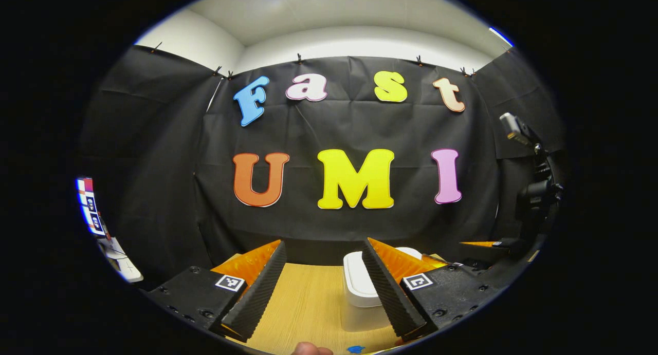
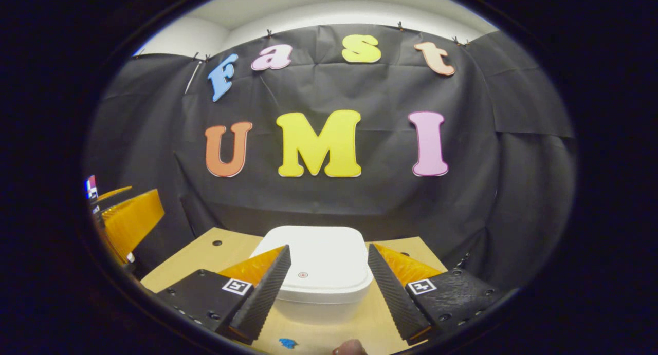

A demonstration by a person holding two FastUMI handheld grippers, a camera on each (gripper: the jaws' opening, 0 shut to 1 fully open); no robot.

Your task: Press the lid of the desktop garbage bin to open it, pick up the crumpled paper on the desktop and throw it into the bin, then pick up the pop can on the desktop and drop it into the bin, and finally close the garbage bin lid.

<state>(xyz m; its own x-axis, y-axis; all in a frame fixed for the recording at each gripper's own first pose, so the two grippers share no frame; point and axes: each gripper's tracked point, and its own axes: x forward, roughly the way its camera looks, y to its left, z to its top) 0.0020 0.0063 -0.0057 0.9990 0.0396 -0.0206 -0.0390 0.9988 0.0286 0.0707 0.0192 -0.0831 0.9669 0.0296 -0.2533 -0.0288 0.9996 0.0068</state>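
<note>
- The right tool [image 2: 329,288] hangs above the wooden surface [image 2: 231,249] with its fingers spread wide and nothing between them; the white garbage bin [image 2: 321,265] sits just ahead, lid down.
- The left tool [image 1: 324,288] is likewise wide open and empty, with the bin [image 1: 357,285] ahead toward its right finger.
- In the right gripper view the left tool shows at the left edge.
- A small blue mark [image 2: 287,342] lies on the surface near the bin.
</note>
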